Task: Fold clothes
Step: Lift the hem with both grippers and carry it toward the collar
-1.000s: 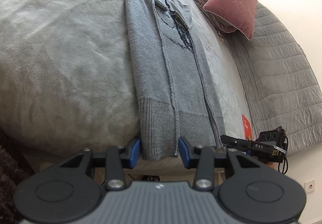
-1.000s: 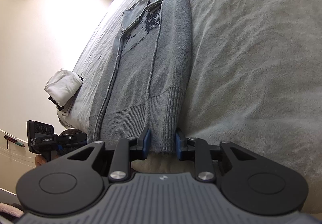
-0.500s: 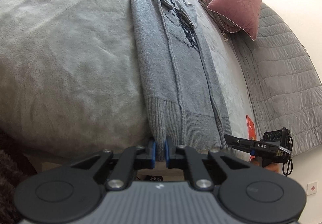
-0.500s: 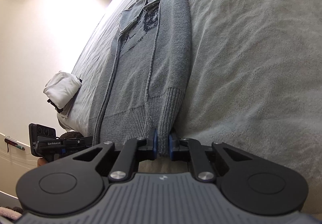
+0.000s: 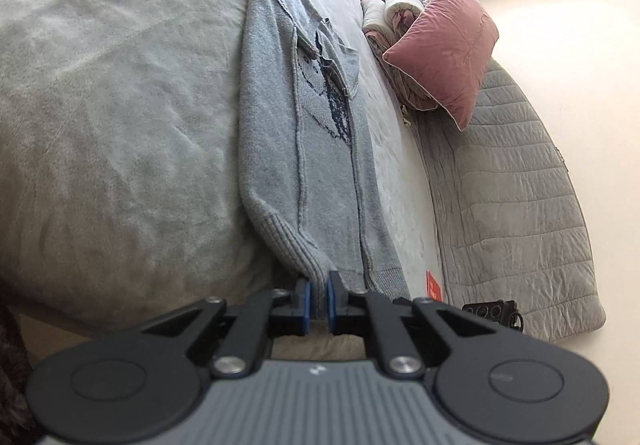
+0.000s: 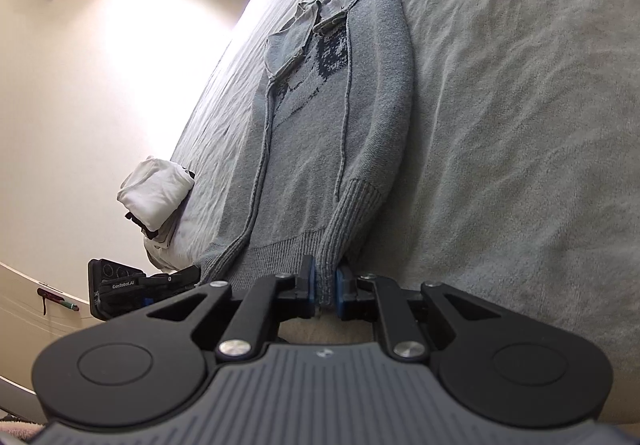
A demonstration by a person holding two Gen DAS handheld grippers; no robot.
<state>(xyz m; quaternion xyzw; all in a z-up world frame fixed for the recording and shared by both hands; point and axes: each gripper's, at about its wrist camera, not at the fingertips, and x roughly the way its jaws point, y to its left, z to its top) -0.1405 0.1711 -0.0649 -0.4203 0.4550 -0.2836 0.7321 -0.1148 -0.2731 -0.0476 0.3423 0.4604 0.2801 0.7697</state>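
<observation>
A second ago both grippers were held open at the near edge of the sweater; now both have been shut on it, and the ribbed hem has been lifted a little off the bed.

The left gripper (image 5: 318, 299) is closed on the hem's left corner, and the right gripper (image 6: 325, 291) is closed on its right corner. In both views the knit is pinched between the blue pads and pulled up into a small peak.

The grey sweater (image 5: 320, 149) is laid long and narrow on the bed (image 5: 112, 105), from the near edge to the far side. Its sides have already been turned in, with a sleeve laid down along each side, so the long folds look done. The fold from the hem up to the collar is what looks to be left. How much of the hem is off the bed cannot be told well, because the grippers cover it.

No box or basket can be seen. A pink pillow (image 5: 448, 45) and some bundled bedding (image 5: 394, 11) are piled far to the right. A rolled white cloth (image 6: 156, 197) is set at the left edge of the bed, maybe a piece already folded.
</observation>
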